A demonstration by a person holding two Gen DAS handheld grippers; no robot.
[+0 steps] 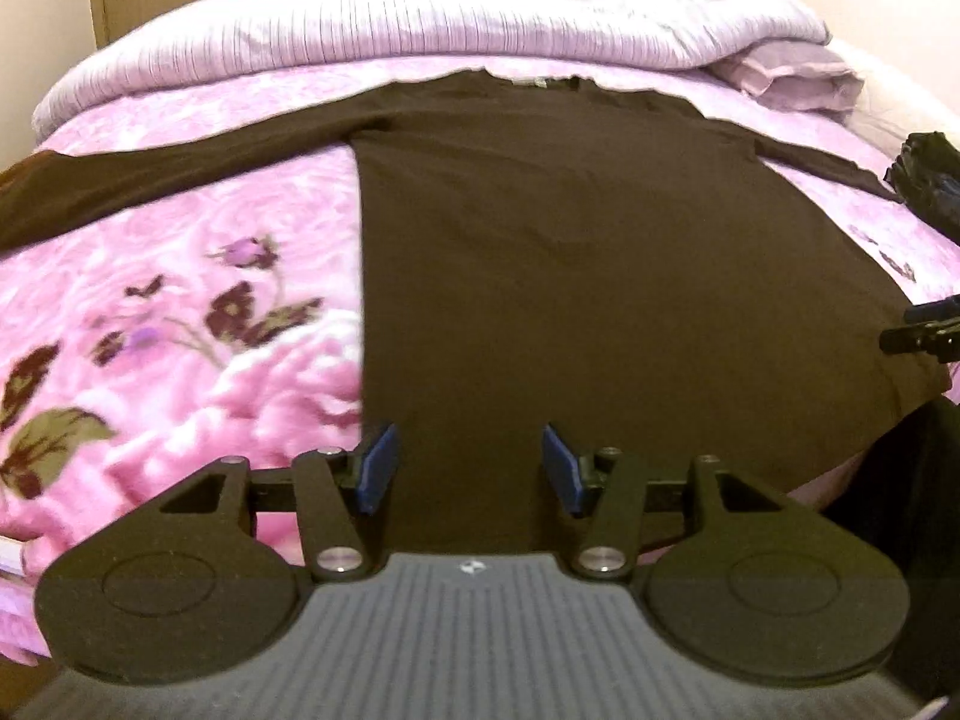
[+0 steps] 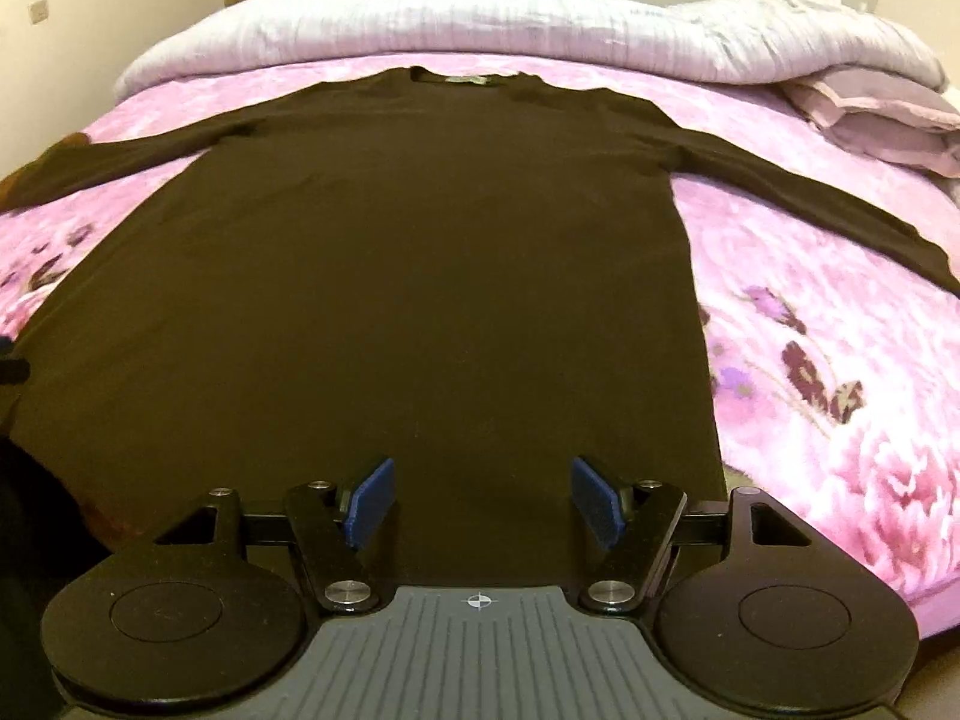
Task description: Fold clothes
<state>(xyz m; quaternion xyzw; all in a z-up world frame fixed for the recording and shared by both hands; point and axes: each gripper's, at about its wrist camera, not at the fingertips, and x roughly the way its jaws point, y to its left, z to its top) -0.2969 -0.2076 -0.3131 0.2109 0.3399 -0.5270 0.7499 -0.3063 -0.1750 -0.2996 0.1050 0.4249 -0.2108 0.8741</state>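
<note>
A dark brown long-sleeved shirt (image 1: 570, 252) (image 2: 420, 276) lies spread flat on the bed, collar at the far end and both sleeves stretched out sideways. My left gripper (image 1: 470, 468) hovers over the shirt's near hem by its left edge, jaws open, nothing between the blue pads (image 1: 378, 468). Over the hem near the right edge, my right gripper (image 2: 483, 501) also stands open and empty. The right gripper's tip (image 1: 924, 330) shows at the right edge of the left wrist view.
A pink flowered blanket (image 1: 180, 312) (image 2: 840, 360) covers the bed. A rolled lilac quilt (image 1: 420, 36) (image 2: 480, 18) lies across the far end, with a folded lilac pillow (image 2: 888, 120) at far right. A black object (image 1: 930, 174) sits on the right side.
</note>
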